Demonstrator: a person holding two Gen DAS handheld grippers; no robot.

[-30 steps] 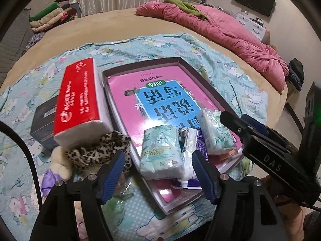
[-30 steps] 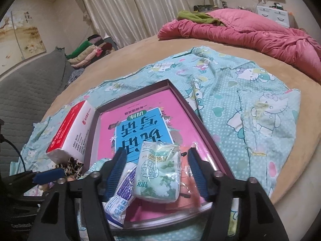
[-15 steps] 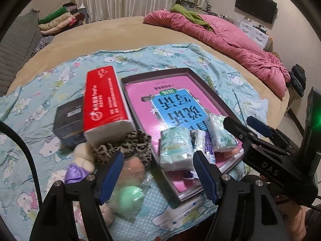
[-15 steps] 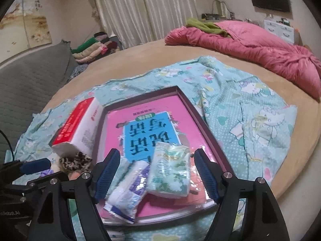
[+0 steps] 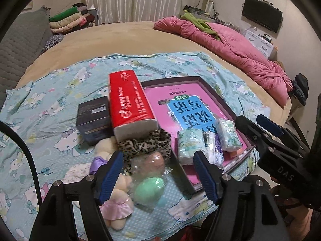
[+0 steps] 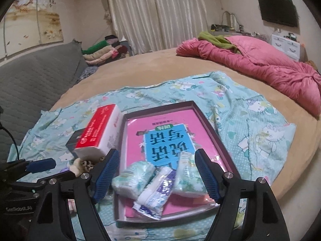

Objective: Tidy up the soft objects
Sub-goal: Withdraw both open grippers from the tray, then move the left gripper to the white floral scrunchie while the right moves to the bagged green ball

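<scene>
A dark box tray (image 5: 224,104) (image 6: 210,128) with a pink and blue book inside lies on the Hello Kitty sheet. Three tissue packs (image 5: 190,144) (image 6: 158,182) lie at the tray's near end. Left of the tray are a red tissue pack (image 5: 128,102) (image 6: 98,132), a leopard scrunchie (image 5: 144,143), a clear bag with pink and green sponges (image 5: 150,178) and a small plush doll (image 5: 118,206). My left gripper (image 5: 158,176) is open and empty above the sponge bag. My right gripper (image 6: 156,176) is open and empty above the tissue packs.
A black box (image 5: 94,118) sits beside the red tissue pack. A pink quilt (image 5: 230,46) lies at the back right of the round bed. Folded clothes (image 5: 70,20) are stacked at the back left. The bed's edge is close on the right.
Both grippers have pulled back and up from the tray. The left one has shifted left, bringing the sponge bag and doll into view. The tissue packs stay in the tray.
</scene>
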